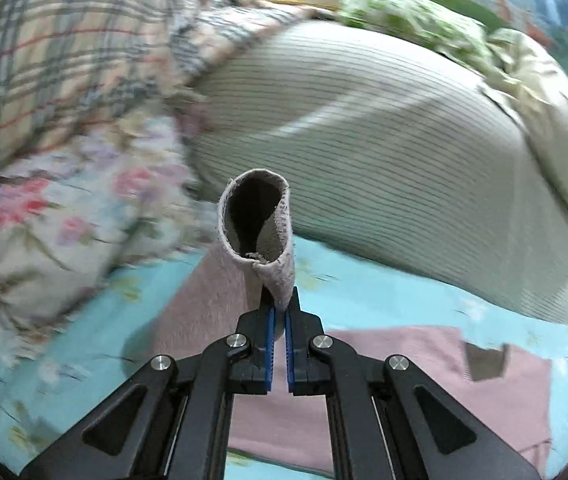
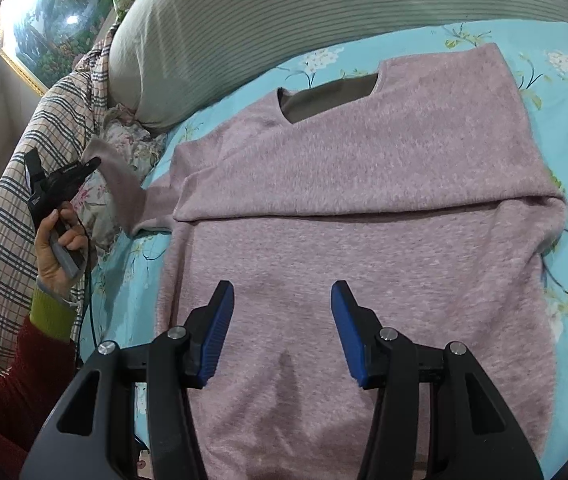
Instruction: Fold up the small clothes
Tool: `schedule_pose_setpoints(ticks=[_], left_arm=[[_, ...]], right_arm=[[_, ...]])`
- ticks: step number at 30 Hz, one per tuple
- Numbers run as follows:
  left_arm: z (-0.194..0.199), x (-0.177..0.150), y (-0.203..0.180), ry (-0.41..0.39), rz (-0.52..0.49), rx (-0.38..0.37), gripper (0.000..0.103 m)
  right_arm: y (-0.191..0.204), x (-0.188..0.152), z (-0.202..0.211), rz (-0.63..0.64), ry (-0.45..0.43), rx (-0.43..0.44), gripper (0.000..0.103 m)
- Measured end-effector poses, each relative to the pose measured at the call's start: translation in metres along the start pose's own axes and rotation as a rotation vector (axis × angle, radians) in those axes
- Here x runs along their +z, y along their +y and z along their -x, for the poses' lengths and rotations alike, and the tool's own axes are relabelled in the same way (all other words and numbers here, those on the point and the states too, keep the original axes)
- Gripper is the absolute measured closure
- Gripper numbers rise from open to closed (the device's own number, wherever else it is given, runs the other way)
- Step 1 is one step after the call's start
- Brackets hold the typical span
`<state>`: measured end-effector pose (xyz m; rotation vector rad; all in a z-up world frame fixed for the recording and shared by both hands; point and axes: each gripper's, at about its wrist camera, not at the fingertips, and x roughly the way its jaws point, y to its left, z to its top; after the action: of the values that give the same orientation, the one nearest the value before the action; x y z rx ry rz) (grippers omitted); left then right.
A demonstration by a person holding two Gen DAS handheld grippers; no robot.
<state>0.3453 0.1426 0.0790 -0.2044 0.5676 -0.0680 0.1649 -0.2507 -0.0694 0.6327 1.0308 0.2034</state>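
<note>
Since the pink sweater (image 2: 347,184), spread flat mid-bed, is soft, light and limp, you hold its sleeve cuff (image 1: 258,220) pinched in the left gripper (image 1: 279,320) jaws, while the right gripper (image 2: 282,332) jaws hang half-wide, empty.

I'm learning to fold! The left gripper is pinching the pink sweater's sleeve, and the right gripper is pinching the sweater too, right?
Not quite. The left gripper does pinch the sleeve, but the right gripper is open above the pink sweater, holding nothing, as the right wrist view shows.
</note>
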Motion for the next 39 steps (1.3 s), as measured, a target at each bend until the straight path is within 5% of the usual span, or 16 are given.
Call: schedule_pose_setpoints(ticks=[12, 20, 23, 26, 28, 30, 37, 38, 39], left_arm=[[-0.016, -0.088, -0.197, 0.206, -0.141, -0.36, 0.101], [-0.059, -0.169, -0.292, 0.378, -0.257, -0.416, 0.1], [-0.072, -0.192, -0.297, 0.433, -0.291, -0.391, 0.097], [-0.066, -0.204, -0.288, 0.476, -0.288, -0.396, 0.08], [-0.051, -0.206, -0.271, 0.455, -0.263, -0.382, 0.049], [-0.032, -0.206, -0.244, 0.399, -0.216, -0.352, 0.042], [-0.028, -0.208, -0.139, 0.398, -0.096, -0.082, 0.044], [-0.03, -0.208, -0.125, 0.405, -0.08, -0.063, 0.048], [-0.033, -0.206, -0.108, 0.416, -0.053, -0.071, 0.065]], right_arm=[[-0.034, 0.005, 0.025, -0.115, -0.096, -0.033, 0.051], [-0.066, 0.019, 0.036, -0.227, -0.156, -0.064, 0.051], [-0.074, 0.025, 0.029, -0.265, -0.146, -0.056, 0.034], [-0.071, 0.036, 0.019, -0.254, -0.134, -0.04, 0.031], [-0.064, 0.048, 0.006, -0.24, -0.118, -0.027, 0.031], [-0.06, 0.059, -0.007, -0.233, -0.109, -0.013, 0.031], [-0.048, 0.1, -0.083, -0.208, -0.012, -0.064, 0.031], [-0.05, 0.102, -0.092, -0.213, 0.0, -0.075, 0.031], [-0.051, 0.105, -0.101, -0.219, 0.013, -0.086, 0.031]])
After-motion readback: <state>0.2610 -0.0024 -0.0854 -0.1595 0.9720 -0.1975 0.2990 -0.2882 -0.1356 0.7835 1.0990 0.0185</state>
